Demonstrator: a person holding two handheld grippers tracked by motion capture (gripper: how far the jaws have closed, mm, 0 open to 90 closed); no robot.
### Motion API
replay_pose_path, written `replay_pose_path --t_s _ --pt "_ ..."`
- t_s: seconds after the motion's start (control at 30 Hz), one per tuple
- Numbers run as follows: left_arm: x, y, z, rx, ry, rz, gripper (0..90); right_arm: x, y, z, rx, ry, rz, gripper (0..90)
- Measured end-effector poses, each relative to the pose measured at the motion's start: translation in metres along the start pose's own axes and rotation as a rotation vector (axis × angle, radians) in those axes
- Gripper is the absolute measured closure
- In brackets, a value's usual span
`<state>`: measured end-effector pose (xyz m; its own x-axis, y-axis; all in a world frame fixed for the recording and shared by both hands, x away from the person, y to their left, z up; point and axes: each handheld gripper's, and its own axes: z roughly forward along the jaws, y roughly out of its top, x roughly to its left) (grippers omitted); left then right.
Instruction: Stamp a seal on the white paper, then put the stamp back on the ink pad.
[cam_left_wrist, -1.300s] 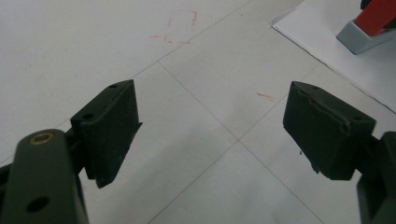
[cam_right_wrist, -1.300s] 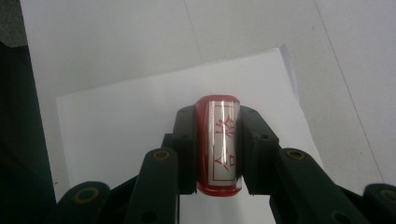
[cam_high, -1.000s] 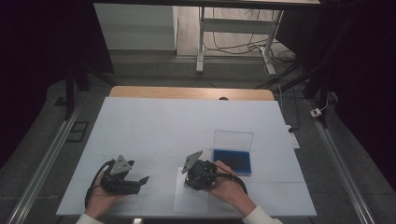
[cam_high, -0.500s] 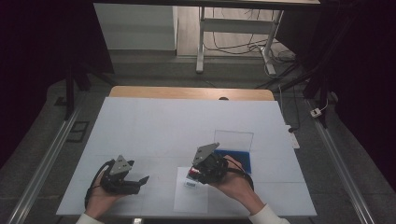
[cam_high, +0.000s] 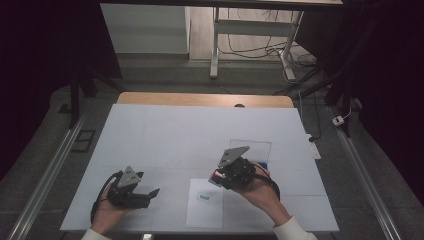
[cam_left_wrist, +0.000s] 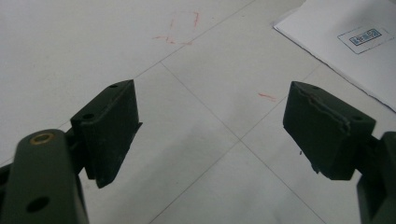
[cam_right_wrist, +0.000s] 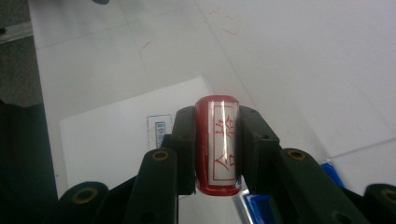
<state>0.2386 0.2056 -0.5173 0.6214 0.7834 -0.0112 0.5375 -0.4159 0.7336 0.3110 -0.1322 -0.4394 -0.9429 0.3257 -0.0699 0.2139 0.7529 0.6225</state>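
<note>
Your right gripper (cam_right_wrist: 217, 154) fingers (cam_right_wrist: 184, 140) clamp the red stamp (cam_right_wrist: 218, 144), centre of the right gripper view, above the white sheet (cam_high: 205, 210) at lower centre of the high view. Left gripper (cam_left_wrist: 210, 130) fingers are open, empty, over the worktop (cam_high: 170, 135) lower left.

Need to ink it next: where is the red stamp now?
The red stamp sits clamped between the right gripper fingers, above the white sheet, beside the blue ink pad.
</note>
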Motion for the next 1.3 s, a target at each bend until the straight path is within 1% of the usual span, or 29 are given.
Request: replay_pose_path --t_s 0.3,0.53,0.63,0.67,0.8,0.93,1.03,1.1,1.2,1.27,1.3 --pt "0.001 0.0 0.0 -0.002 0.001 0.0 18.6 -0.019 -0.009 -0.021 -0.027 -0.054 0.05 68.9" --pt "0.0 0.001 0.002 0.002 0.002 0.0 18.5 -0.033 -0.019 -0.031 -0.019 -0.083 0.088 68.9" --pt "0.0 0.001 0.002 0.001 0.002 0.001 18.6 -0.038 -0.024 -0.035 -0.011 -0.1 0.103 68.9" --pt "0.0 0.001 0.002 0.0 0.001 0.0 18.5 -0.04 -0.025 -0.036 -0.008 -0.105 0.115 68.9" --pt "0.0 0.001 0.002 0.002 0.0 0.001 18.6 -0.047 -0.031 -0.039 0.009 -0.125 0.132 68.9" --pt "0.0 0.001 0.002 0.0 0.002 -0.002 18.6 -0.053 -0.036 -0.041 0.024 -0.143 0.154 68.9" --pt "0.0 0.001 0.002 0.002 0.0 0.0 18.6 -0.057 -0.04 -0.04 0.04 -0.155 0.158 68.8" --pt "0.0 0.001 0.001 -0.001 -0.002 0.001 18.6 -0.058 -0.041 -0.04 0.048 -0.158 0.174 68.9" --pt "0.0 0.001 0.001 -0.001 -0.002 0.002 18.6 -0.06 -0.044 -0.04 0.06 -0.168 0.182 68.9" --pt "0.0 0.001 0.001 0.0 -0.002 0.002 18.6 -0.063 -0.046 -0.038 0.072 -0.178 0.175 68.9" --pt "0.0 0.001 0.001 0.0 -0.001 0.002 18.6 -0.063 -0.046 -0.037 0.084 -0.18 0.18 68.9"
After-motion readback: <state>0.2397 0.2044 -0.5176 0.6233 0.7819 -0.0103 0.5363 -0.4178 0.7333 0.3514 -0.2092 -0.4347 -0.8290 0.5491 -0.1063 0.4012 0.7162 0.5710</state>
